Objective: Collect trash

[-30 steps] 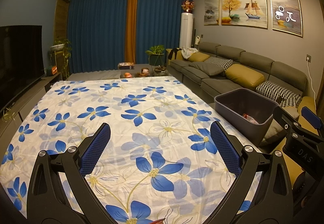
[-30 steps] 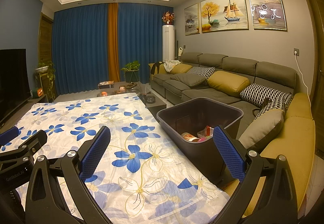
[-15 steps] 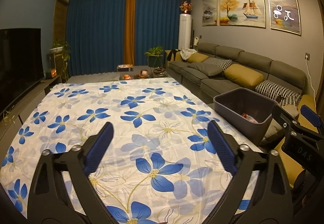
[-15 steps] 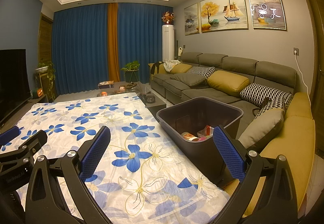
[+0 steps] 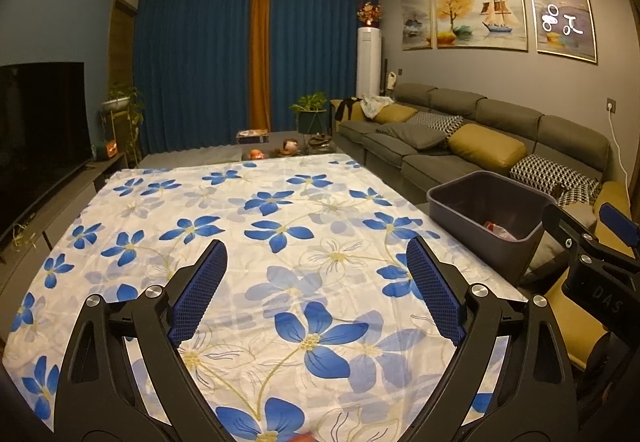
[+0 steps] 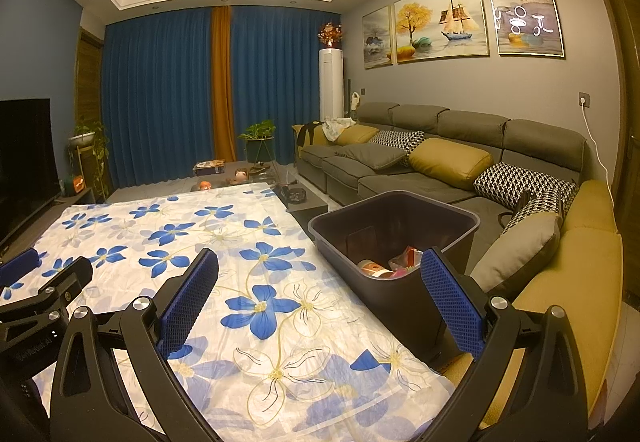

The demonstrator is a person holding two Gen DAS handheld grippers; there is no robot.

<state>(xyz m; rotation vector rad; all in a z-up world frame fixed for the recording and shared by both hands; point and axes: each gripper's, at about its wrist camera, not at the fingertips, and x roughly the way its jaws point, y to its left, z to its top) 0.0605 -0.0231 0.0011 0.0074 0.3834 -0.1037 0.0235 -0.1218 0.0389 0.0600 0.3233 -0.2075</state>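
Since the trash already lies heaped in the bottom of the dark plastic bin — crumpled wrappers, something red and orange, hard to name more closely — the collecting looks to me close to finished. That bin sits off the right-hand edge of the flowered cloth, between the cloth and the mustard-and-grey sofa, presumably so either hand can drop things in without crossing the cloth. On the cloth itself, white with blue blossoms, I can make out no litter in either view; only a small reddish scrap shows at the very bottom edge of the left camera's picture, too cropped to identify.

Over the near end hangs the left gripper, its blue pads spread wide apart after just drawing together slightly, with nothing between them but the cloth below. Beside it, towards the bin, the right gripper likewise stands with its jaws wide and empty, one pad seen against the bin's wall though not touching it. Both tilt gently downward — a waiting posture, I would say, with nothing left within reach to seize.
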